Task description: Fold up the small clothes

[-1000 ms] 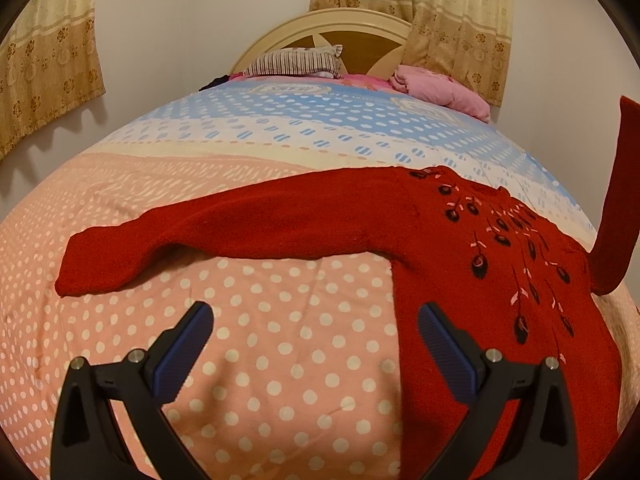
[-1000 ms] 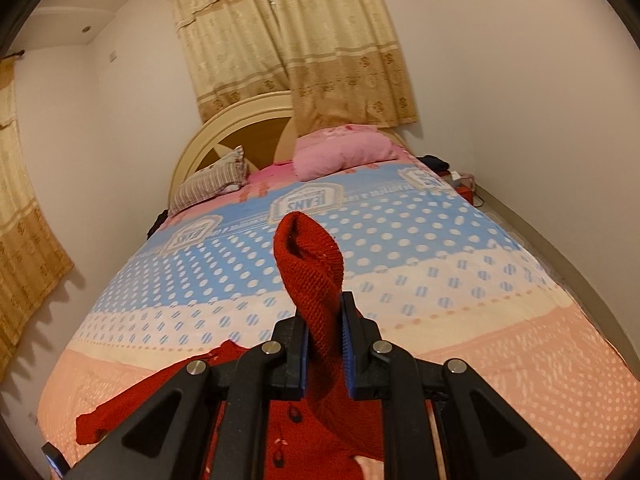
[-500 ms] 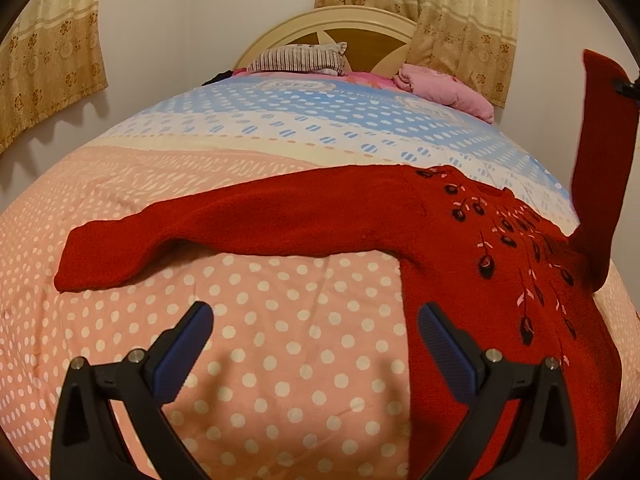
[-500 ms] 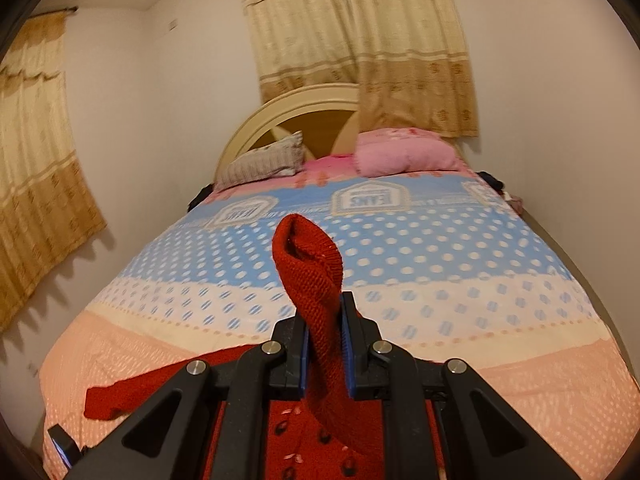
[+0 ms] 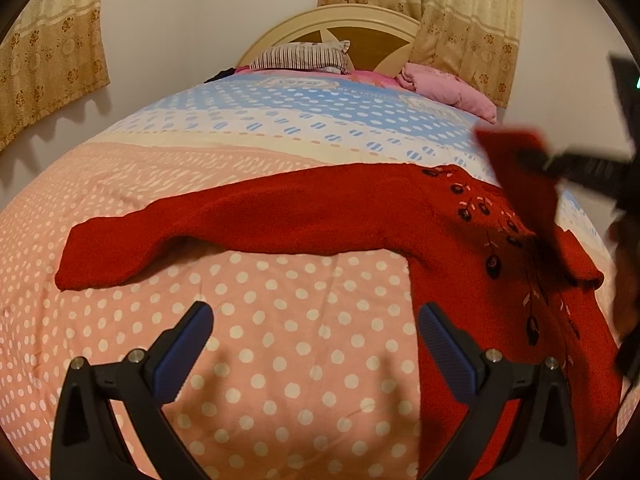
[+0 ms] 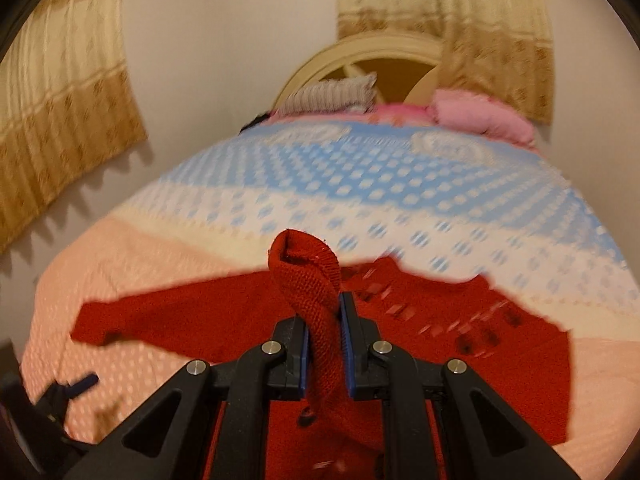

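Nearest, my right gripper [image 6: 324, 344] was clamped on the cuff [image 6: 306, 268] of one sleeve, lifted clear so I could carry it across the sweater [image 5: 480, 280]. My left gripper [image 5: 314, 354] hung wide and empty above the bed [image 5: 260, 360], free for the other sleeve [image 5: 240, 224], which lay stretched flat. The left view showed that sleeve and the embroidery sharply; the right view, blurred, alone showed the grip on the cuff. Beyond lay pillows [image 5: 304, 56] and the headboard [image 5: 360, 20].
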Available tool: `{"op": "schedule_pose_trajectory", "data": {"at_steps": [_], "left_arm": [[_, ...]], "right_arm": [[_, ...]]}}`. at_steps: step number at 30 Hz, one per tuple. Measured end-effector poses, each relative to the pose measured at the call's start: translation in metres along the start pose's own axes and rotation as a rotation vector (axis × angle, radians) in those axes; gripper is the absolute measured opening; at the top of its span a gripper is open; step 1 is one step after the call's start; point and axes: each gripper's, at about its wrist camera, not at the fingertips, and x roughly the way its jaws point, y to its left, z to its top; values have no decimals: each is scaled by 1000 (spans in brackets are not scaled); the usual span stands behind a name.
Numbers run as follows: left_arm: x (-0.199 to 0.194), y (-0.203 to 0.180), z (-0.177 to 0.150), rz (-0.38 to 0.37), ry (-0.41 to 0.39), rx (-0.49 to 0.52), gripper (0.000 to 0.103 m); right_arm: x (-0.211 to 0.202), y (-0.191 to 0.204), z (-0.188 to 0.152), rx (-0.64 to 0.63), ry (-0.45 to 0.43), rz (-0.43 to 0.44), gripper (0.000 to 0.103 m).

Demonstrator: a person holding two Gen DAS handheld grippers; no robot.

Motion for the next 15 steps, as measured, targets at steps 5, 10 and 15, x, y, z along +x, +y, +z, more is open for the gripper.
{"op": "schedule_pose_trajectory", "data": {"at_steps": [5,10,15], "left_arm": [[2,-3,-3,-39,8,11,103],[-1,-13,-3,-125,17,13,103],[-3,-41,9,-249,28,42,91]], "right_arm": [[37,0,-36,16,135,94,70],[2,-28,-61,-12,126,82,70],[-38,-75,-76,-48,108,-68,71]]}}
